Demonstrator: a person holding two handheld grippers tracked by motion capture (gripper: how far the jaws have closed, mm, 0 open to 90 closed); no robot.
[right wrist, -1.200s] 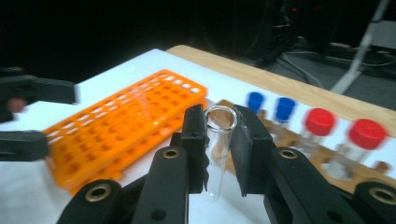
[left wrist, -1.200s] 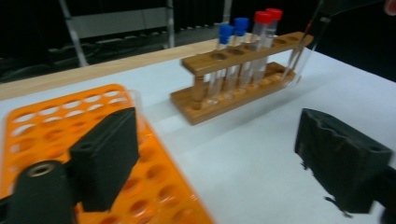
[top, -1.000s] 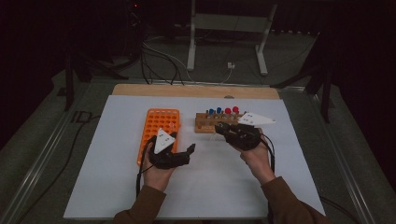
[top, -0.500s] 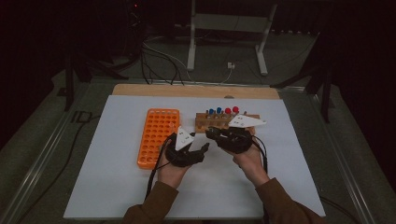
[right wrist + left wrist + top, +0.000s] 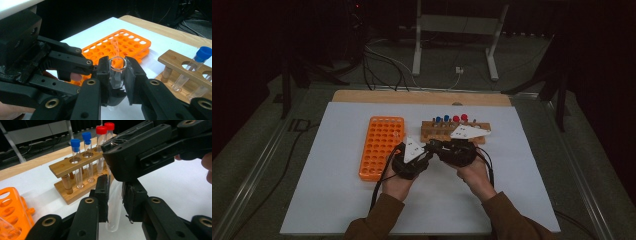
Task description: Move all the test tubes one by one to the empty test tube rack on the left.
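Note:
A clear, uncapped test tube (image 5: 113, 207) is held between both grippers above the white mat. My left gripper (image 5: 115, 187) has just been closing and its pads now press the tube's lower part. My right gripper (image 5: 117, 65) is shut on the tube's open rim (image 5: 123, 65). In the high view the left gripper (image 5: 429, 150) and right gripper (image 5: 439, 147) meet tip to tip in front of the wooden rack (image 5: 432, 131). That rack holds two blue-capped tubes (image 5: 75, 143) and two red-capped tubes (image 5: 101, 130).
An orange tube rack (image 5: 381, 145) with several holes lies left of the hands. The wooden rack (image 5: 175, 58) stands close behind the grippers. The white mat (image 5: 337, 200) stretches toward the person and to both sides. Cables and a metal stand sit beyond the table.
The left hand moved right from the orange rack and the right hand moved left from the wooden rack until they met. The left jaws went from open to shut on the tube.

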